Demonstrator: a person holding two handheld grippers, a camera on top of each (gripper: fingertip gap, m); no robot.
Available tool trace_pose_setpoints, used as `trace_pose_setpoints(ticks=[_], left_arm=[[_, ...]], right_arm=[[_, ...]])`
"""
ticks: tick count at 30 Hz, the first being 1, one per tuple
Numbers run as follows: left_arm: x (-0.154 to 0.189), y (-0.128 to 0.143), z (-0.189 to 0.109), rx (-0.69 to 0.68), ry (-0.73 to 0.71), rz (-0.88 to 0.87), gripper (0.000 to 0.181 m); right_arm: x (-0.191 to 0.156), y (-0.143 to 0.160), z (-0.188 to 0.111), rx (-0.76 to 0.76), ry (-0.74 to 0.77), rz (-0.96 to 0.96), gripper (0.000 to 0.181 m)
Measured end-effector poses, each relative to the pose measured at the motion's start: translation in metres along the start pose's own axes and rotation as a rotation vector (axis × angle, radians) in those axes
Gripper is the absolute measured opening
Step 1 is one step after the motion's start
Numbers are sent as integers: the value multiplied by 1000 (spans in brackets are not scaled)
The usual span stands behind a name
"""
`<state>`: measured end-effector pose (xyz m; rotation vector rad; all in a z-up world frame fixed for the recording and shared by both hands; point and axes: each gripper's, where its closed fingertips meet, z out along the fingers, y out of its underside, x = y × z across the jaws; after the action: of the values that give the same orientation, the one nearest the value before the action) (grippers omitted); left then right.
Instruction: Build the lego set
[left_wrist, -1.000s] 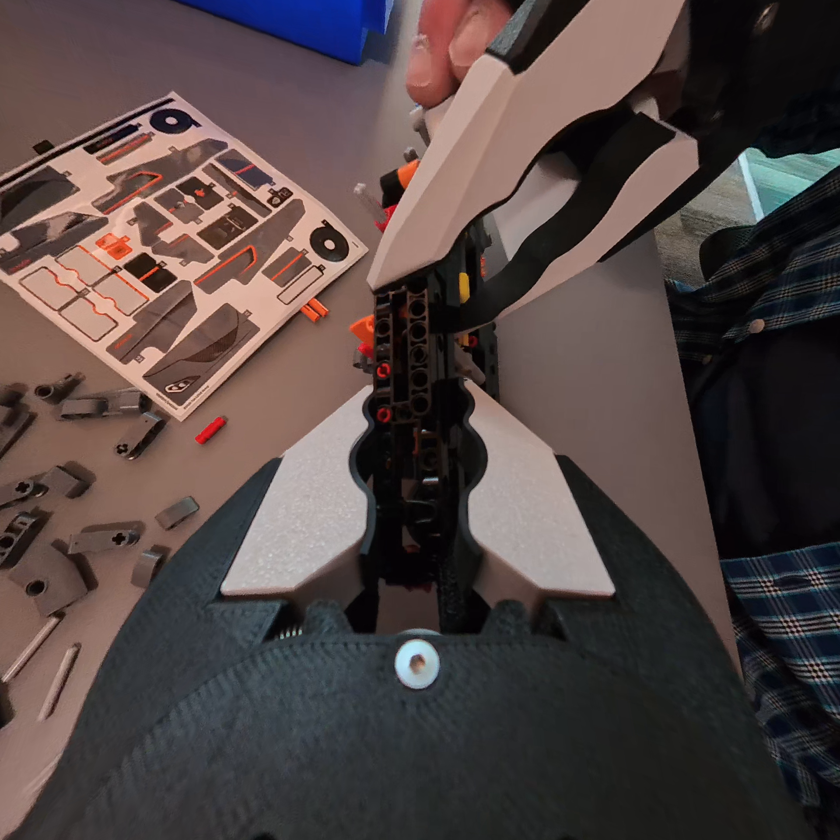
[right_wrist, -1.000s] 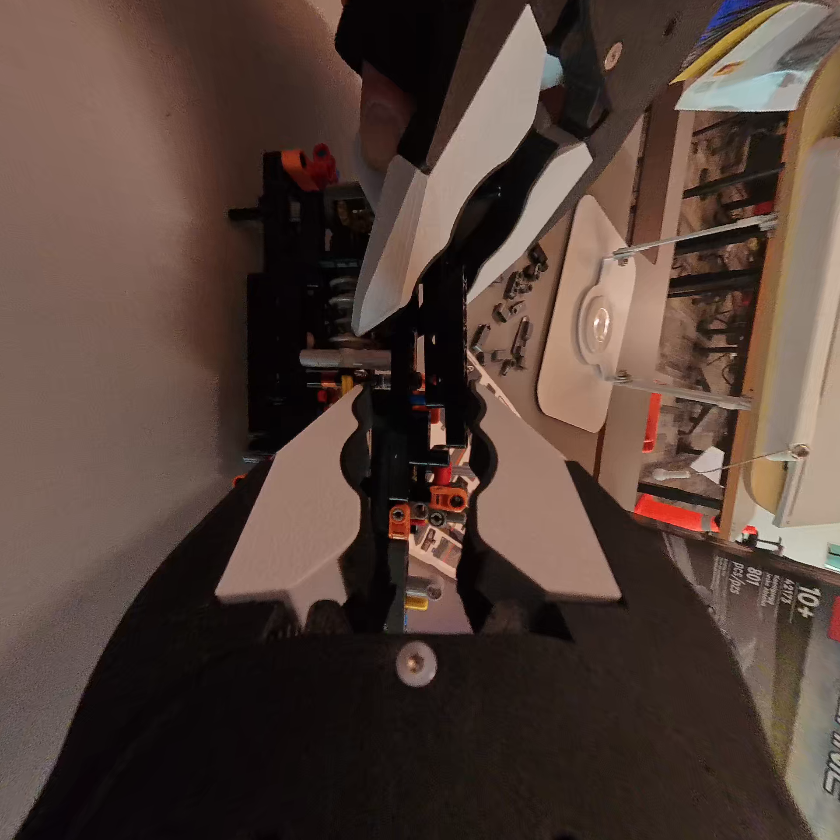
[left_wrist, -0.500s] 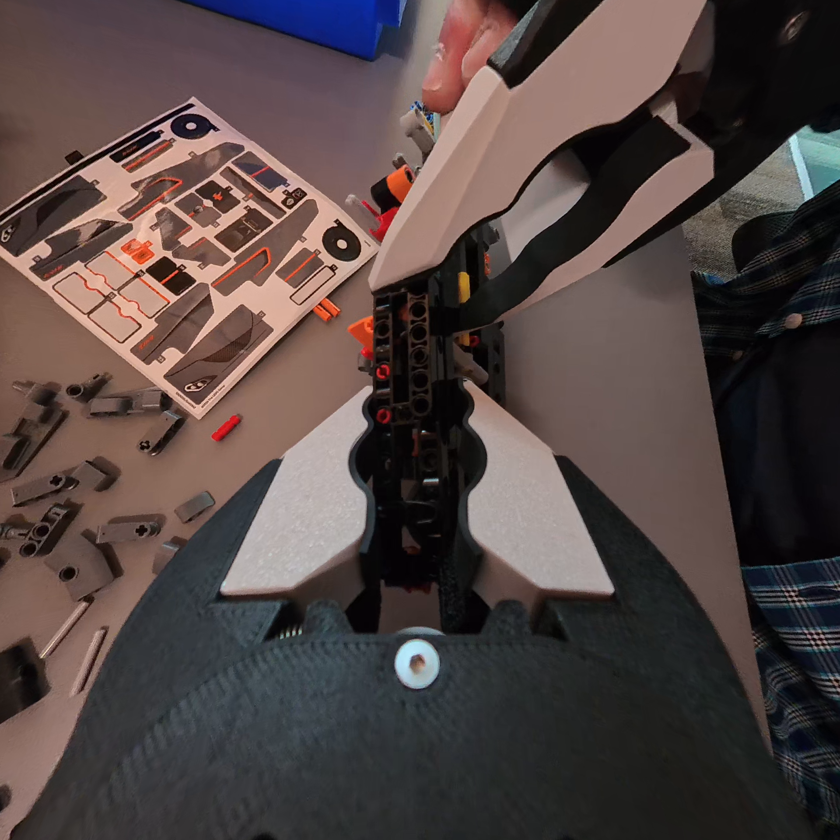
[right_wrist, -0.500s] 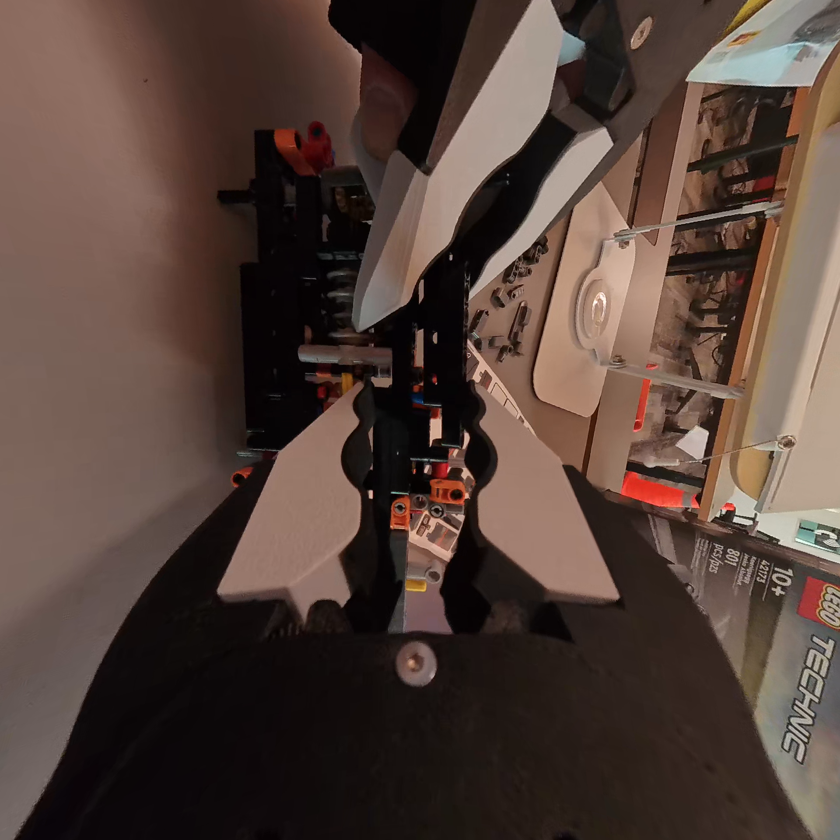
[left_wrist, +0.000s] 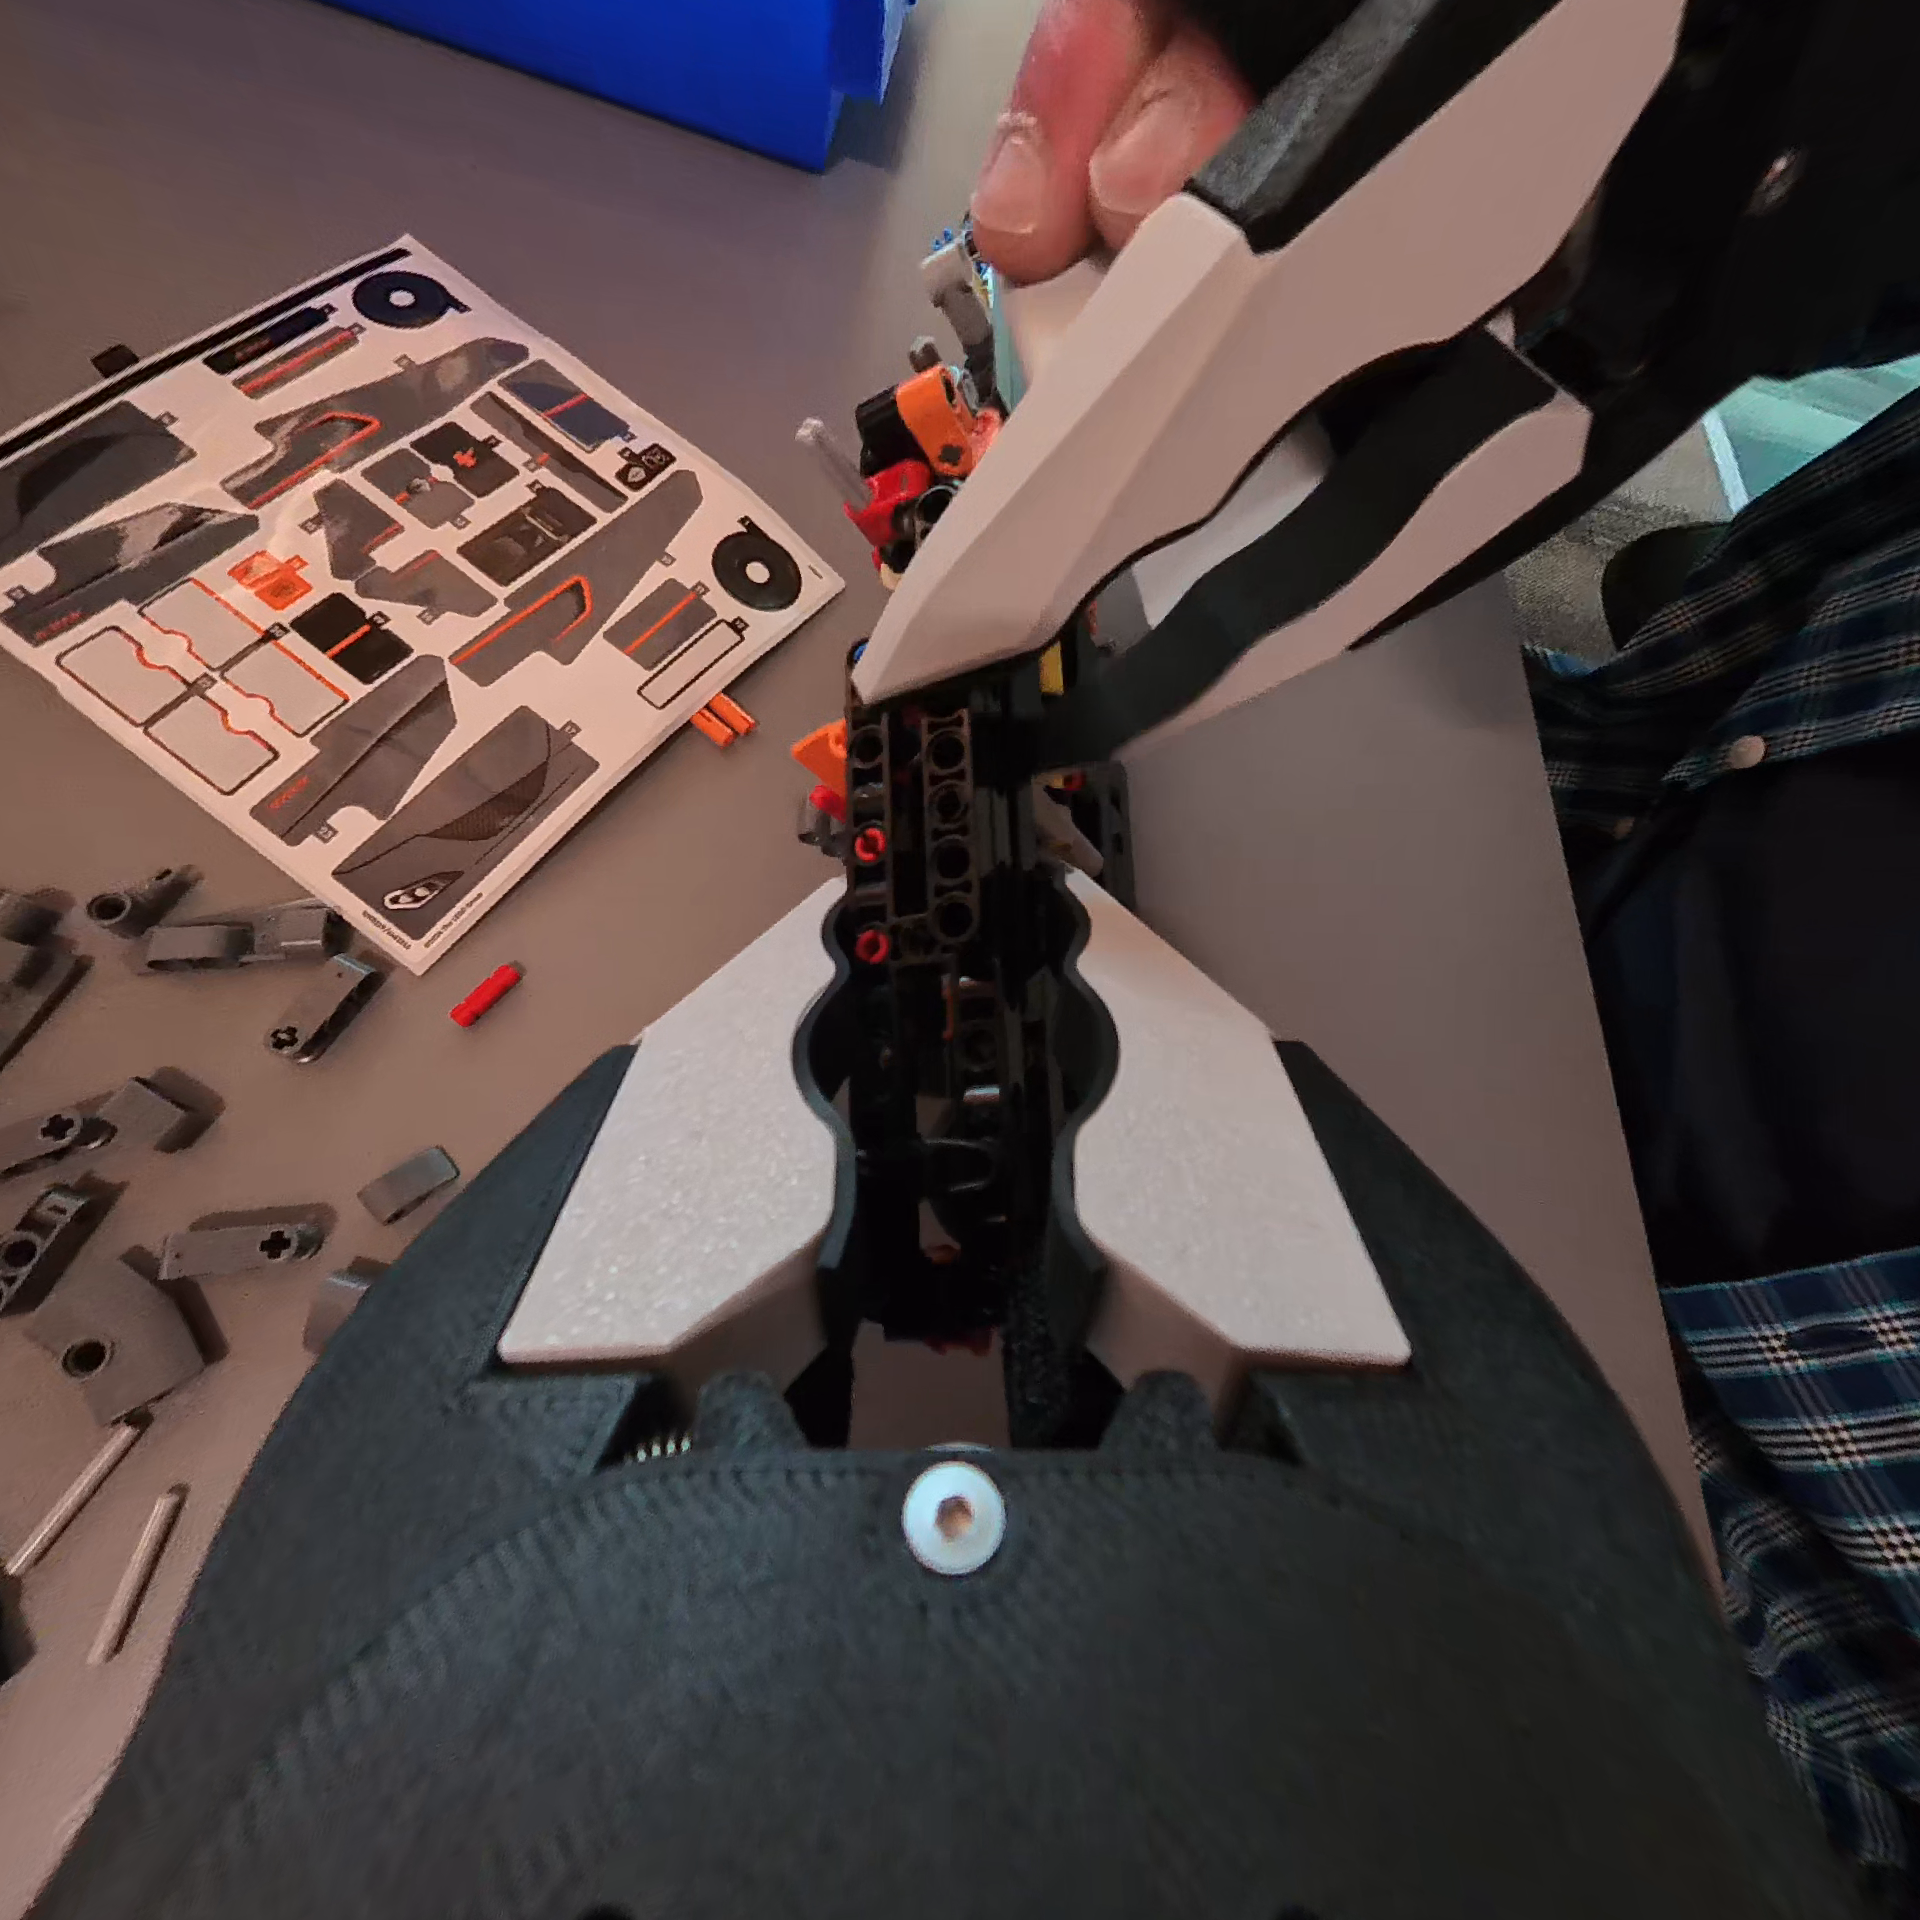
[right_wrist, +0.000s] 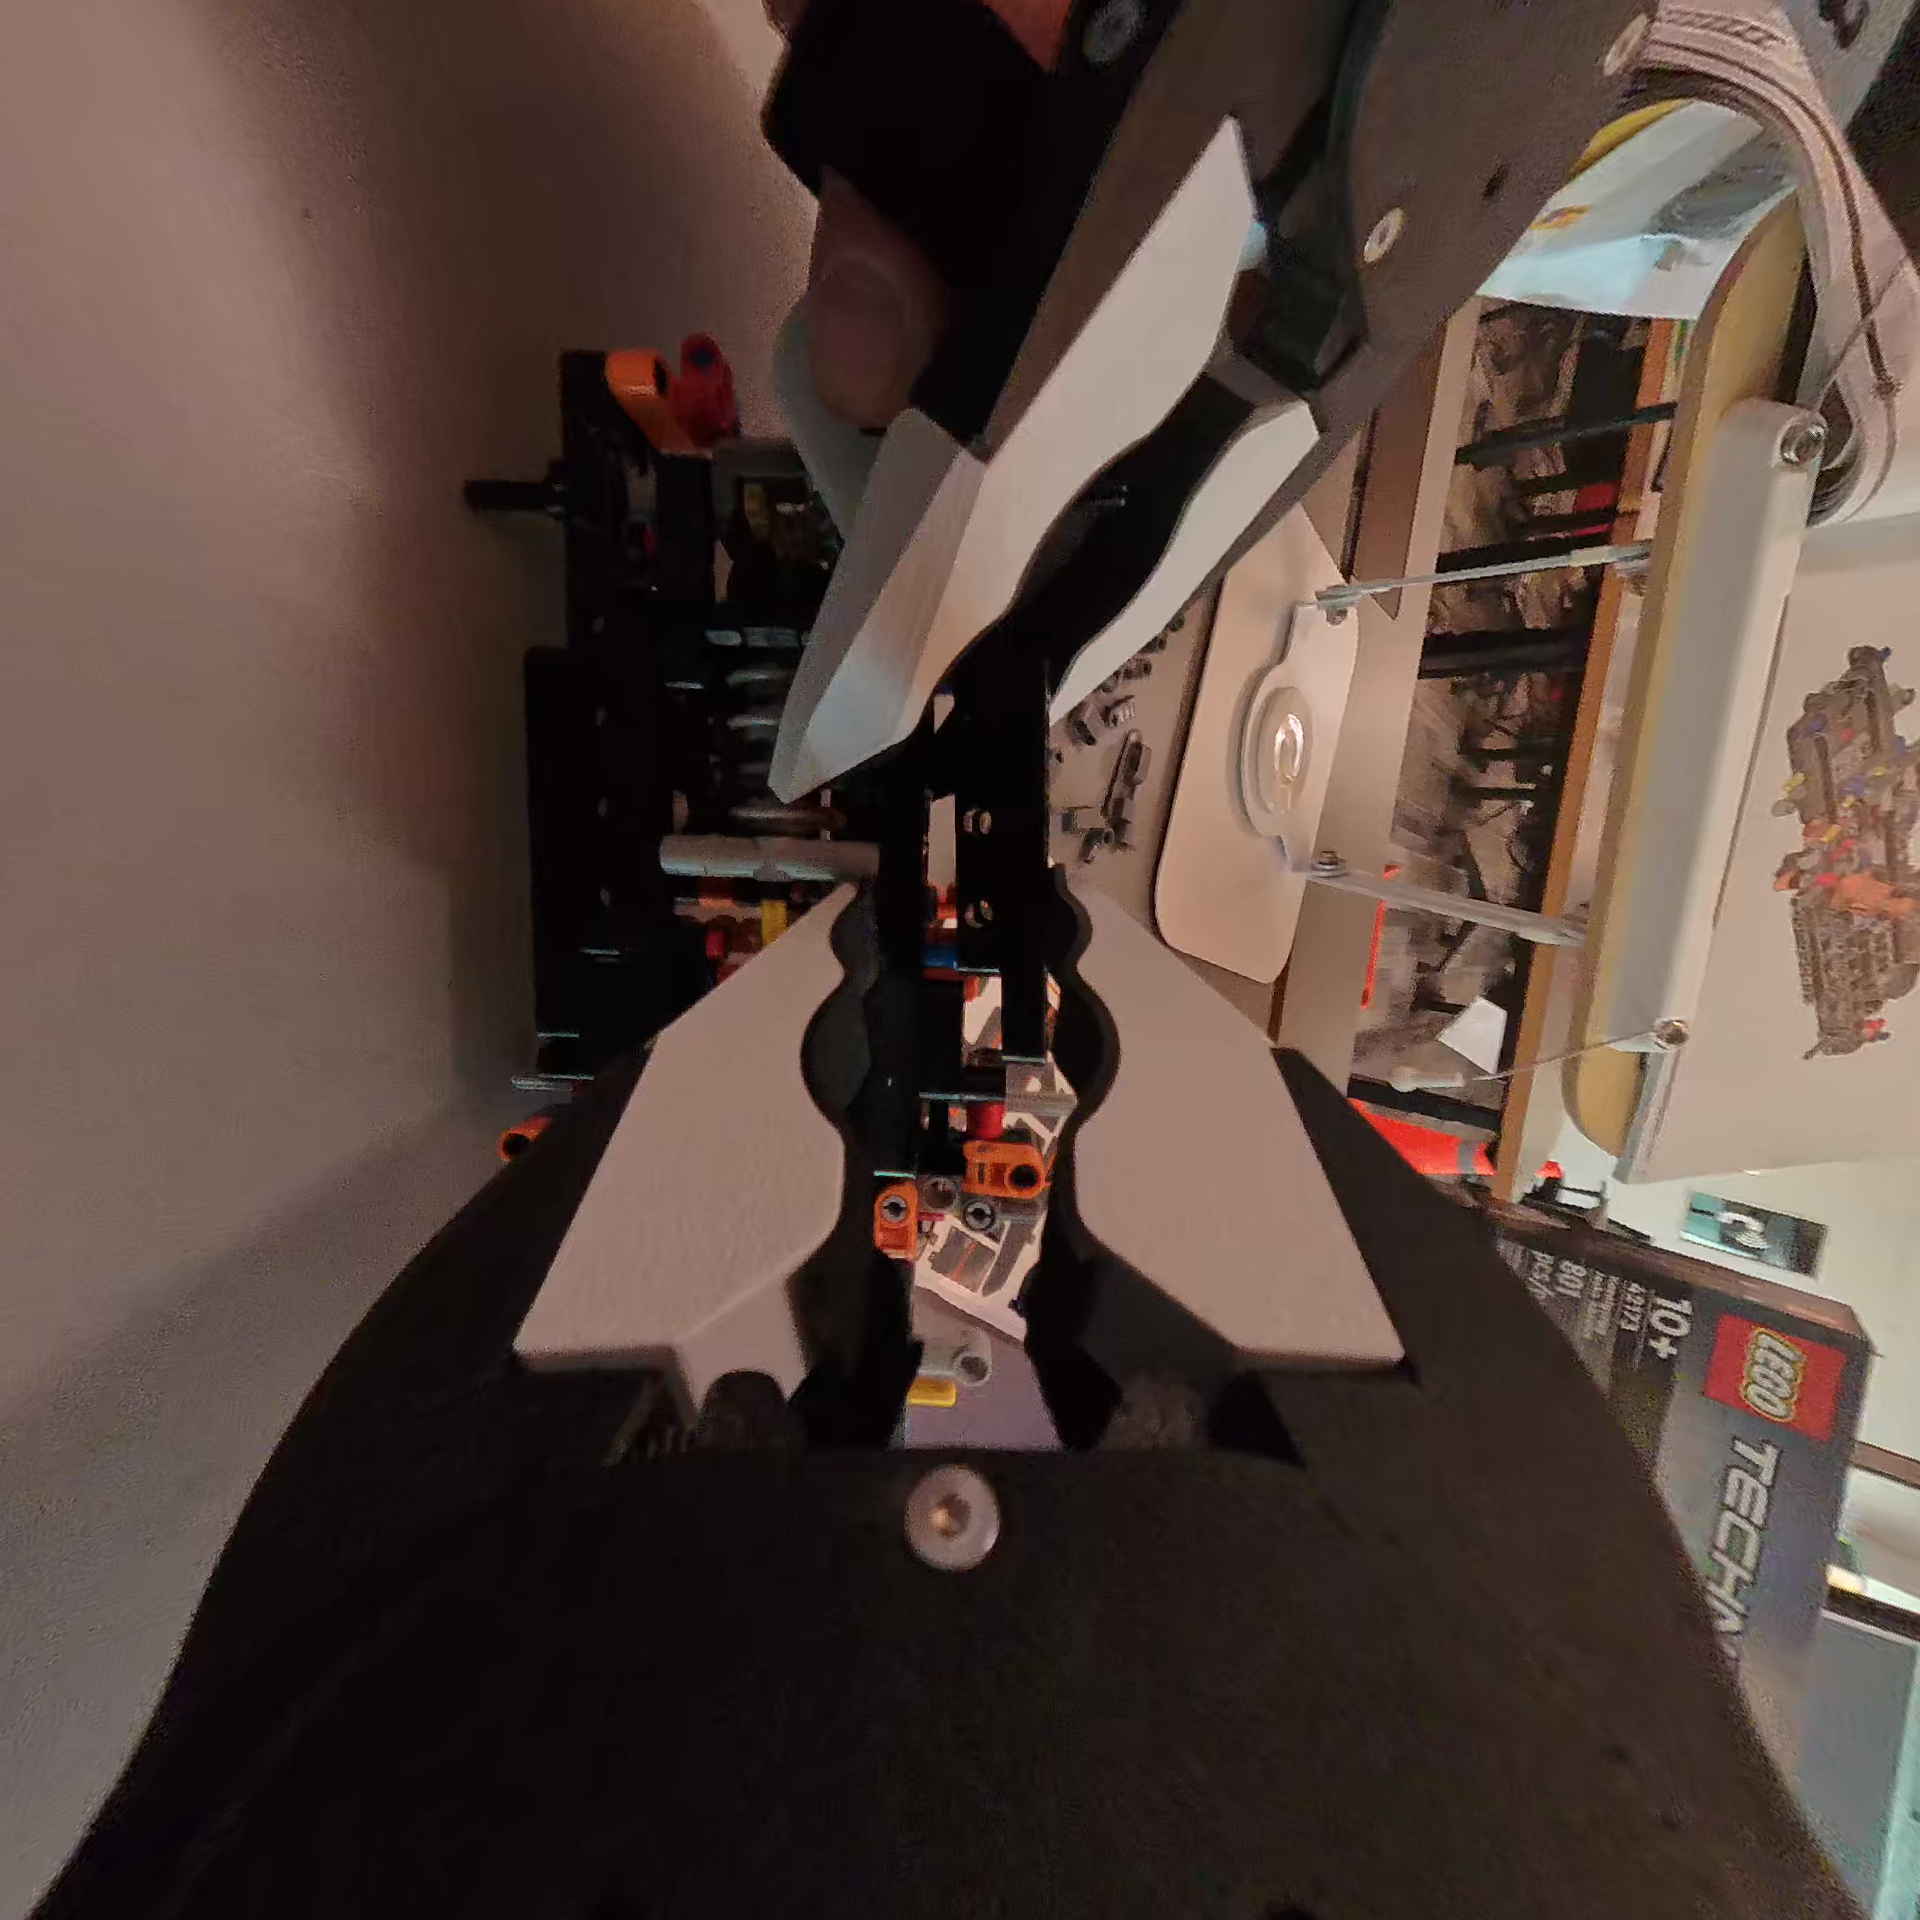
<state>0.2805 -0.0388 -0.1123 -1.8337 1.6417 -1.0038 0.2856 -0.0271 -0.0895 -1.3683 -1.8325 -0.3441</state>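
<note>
Both grippers clamp the same half-built black model (left_wrist: 940, 831), held up off the grey table (left_wrist: 623, 187). The left gripper (left_wrist: 951, 914) has its jaws narrowed onto the near end of the black beams; the right gripper (left_wrist: 935, 707) comes in from the upper right, and its jaws pinch the far end. In the right wrist view the right gripper (right_wrist: 961, 914) grips 2 black beams with the left gripper (right_wrist: 914, 717) closing on them from above.

The step in hand looks like seating or squaring a sub-assembly: 2 grips on 1 frame suit a press or a twist. The next move likely calls for steady counter-force, 1 gripper bracing while the other pushes, without levering pins loose.

Room is tight. The table's right edge (left_wrist: 1558, 935) runs just beside the model, with a person's plaid sleeve (left_wrist: 1808, 1403) past it. To the left lie a sticker sheet (left_wrist: 364, 603), grey parts (left_wrist: 187, 1164) and a red pin (left_wrist: 485, 994), so setting down there needs care.
</note>
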Motion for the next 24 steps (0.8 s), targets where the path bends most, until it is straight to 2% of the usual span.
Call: trace_pose_setpoints(ticks=[4,9,24], left_arm=[[5,3,-13,-13,27,8,42],[4,17,-28,-54,35,6,35],[2,18,-22,-62,25,2,33]], right_arm=[[0,-2,-1,22,-14,25,30],[0,-1,-1,22,-18,31,29],[-1,5,2,-49,-29,15,28]])
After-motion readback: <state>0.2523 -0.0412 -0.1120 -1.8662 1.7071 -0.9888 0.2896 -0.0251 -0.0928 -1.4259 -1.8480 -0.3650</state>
